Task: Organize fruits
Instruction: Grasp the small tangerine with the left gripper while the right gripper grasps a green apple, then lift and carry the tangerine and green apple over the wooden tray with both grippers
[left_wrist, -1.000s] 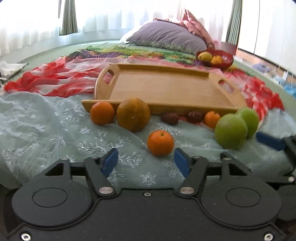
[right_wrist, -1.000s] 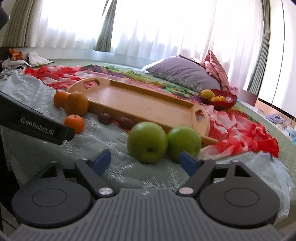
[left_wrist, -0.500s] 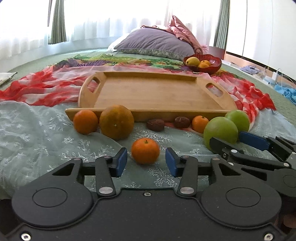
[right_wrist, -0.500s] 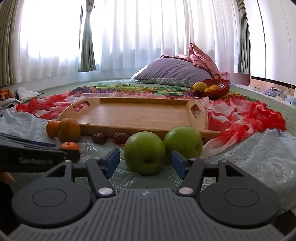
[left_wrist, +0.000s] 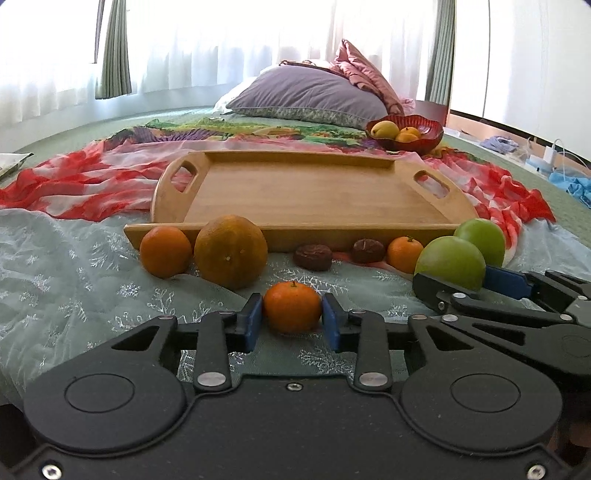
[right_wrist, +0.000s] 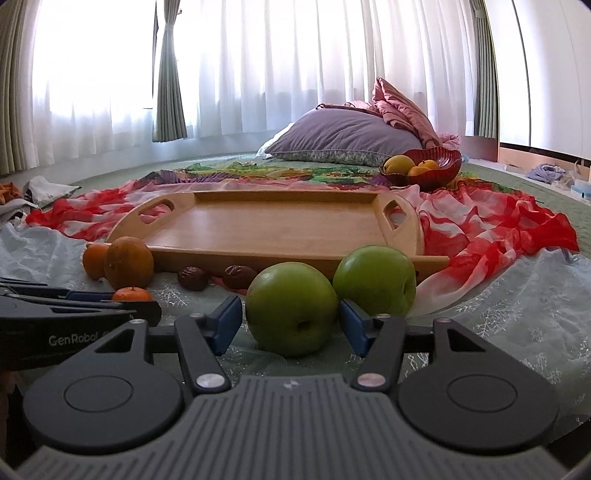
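Since your left gripper has narrowed from wide to pinching the small mandarin on the pale cloth, that fruit looks ready to lift. Your right gripper has moved in, jaws spread either side of the near green apple, not yet gripping. The wooden tray holds nothing; the red bowl already holds yellow and orange fruit.

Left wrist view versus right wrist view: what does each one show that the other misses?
Only the left view shows the third small orange beside the apples, plus the left gripper shut on the stemmed mandarin. Only the right view shows the right gripper open around the near green apple. Both show the empty wooden tray and red bowl.
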